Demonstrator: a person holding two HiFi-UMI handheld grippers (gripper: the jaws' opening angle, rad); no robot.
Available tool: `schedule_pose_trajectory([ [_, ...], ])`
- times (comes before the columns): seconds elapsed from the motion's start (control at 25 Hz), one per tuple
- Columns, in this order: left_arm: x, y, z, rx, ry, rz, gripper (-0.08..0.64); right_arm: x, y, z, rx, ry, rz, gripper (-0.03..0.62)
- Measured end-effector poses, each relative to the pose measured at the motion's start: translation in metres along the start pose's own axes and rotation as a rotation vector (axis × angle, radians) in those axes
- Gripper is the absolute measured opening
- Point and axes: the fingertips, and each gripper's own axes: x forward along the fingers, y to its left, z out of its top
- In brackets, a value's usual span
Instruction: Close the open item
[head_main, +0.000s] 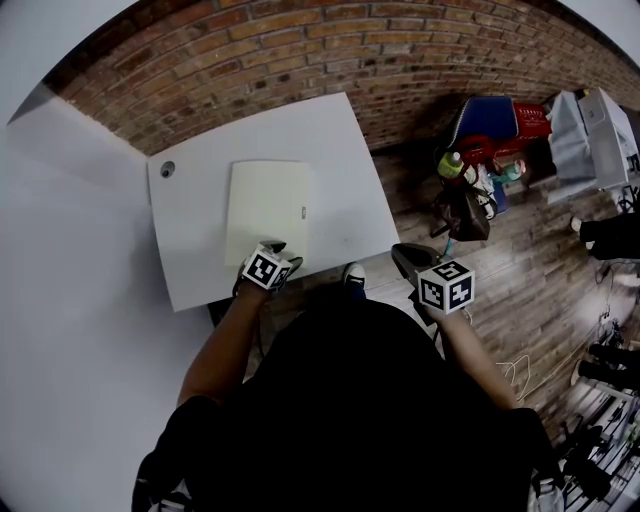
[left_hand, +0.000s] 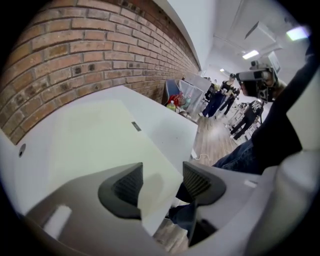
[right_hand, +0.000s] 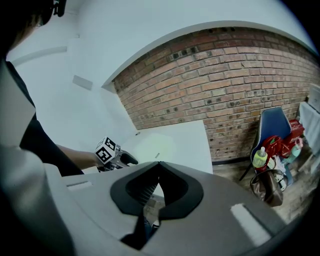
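**Head view.** White rectangular table (head_main: 340, 150) set against a red brick wall (head_main: 300, 50). A pale yellow-green flat folder (head_main: 265, 205) lies shut and flat at the table's middle, with a small dark tab (head_main: 302, 211) at its right edge. The left gripper (head_main: 283, 253) sits at the folder's near edge. The right gripper (head_main: 400, 252) hangs off the table's near right corner, over wooden floor (head_main: 520, 290).

**Left gripper view.** The left gripper (left_hand: 162, 180) has its jaws spread wide and released. The folder's (left_hand: 100, 135) near corner shows through the gap, and neither pad presses on it. The table (left_hand: 165, 125) runs beyond to the right.

**Right gripper view.** The right gripper (right_hand: 158, 166) is clenched, tips meeting, with nothing between them. Past it lie the table (right_hand: 192, 145), the folder (right_hand: 155, 147) and the left gripper (right_hand: 125, 159) at the folder's near left. Far right, by the wall: a blue chair (right_hand: 272, 127) carrying a red bag (right_hand: 277, 145).
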Motion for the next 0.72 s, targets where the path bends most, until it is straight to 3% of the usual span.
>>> schedule_pose_trajectory([
  [0.2, -0.011, 0.005, 0.006, 0.007, -0.037, 0.029, 0.216, 0.002, 0.005, 0.002, -0.010, -0.001, 0.012, 0.002],
  [0.48, -0.024, -0.002, 0.017, 0.022, -0.107, 0.006, 0.182, 0.001, 0.011, 0.007, -0.024, -0.016, 0.021, 0.002],
  [0.72, -0.055, 0.009, 0.038, 0.050, -0.251, 0.092, 0.087, -0.004, 0.012, 0.022, -0.045, -0.072, 0.013, 0.002],
])
